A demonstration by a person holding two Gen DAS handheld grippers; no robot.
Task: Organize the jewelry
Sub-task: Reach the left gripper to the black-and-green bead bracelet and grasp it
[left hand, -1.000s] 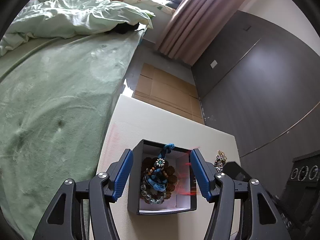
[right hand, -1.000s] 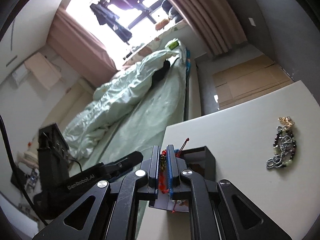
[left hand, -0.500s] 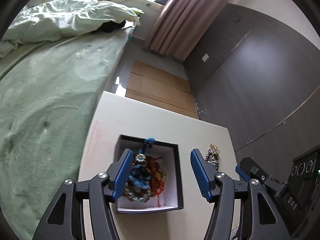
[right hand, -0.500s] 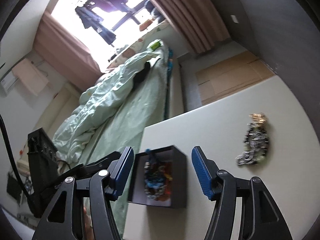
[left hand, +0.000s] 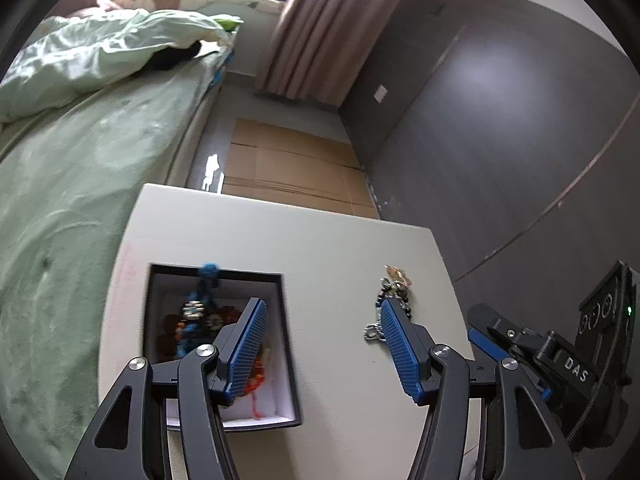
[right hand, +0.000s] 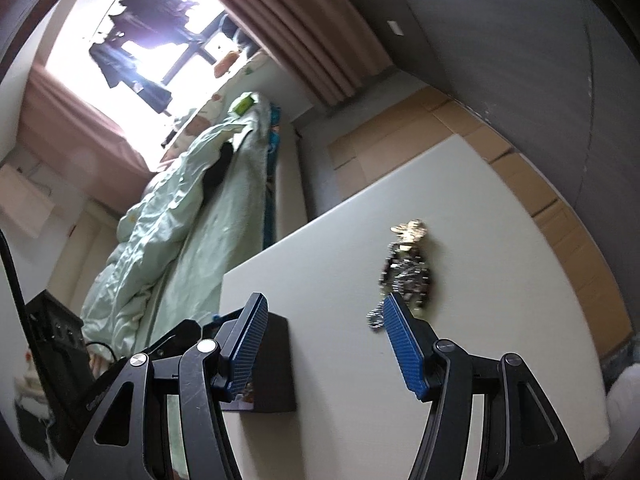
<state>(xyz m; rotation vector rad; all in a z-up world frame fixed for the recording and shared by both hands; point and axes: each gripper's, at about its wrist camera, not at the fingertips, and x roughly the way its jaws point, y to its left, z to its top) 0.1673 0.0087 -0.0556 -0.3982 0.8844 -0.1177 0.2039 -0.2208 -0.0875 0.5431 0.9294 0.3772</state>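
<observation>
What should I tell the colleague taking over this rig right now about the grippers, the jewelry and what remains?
Left gripper: open, empty, above the table between the box and the loose pile.
Right gripper: jaws have just been opening; open now, nothing between them.
Black box: open, on the table's bed side, holding several beaded pieces, blue and red among them.
Done: those pieces are in the box.
Left: the loose pile of chains and beads lies on the table, apart from the box. Pick it up and box it.
</observation>
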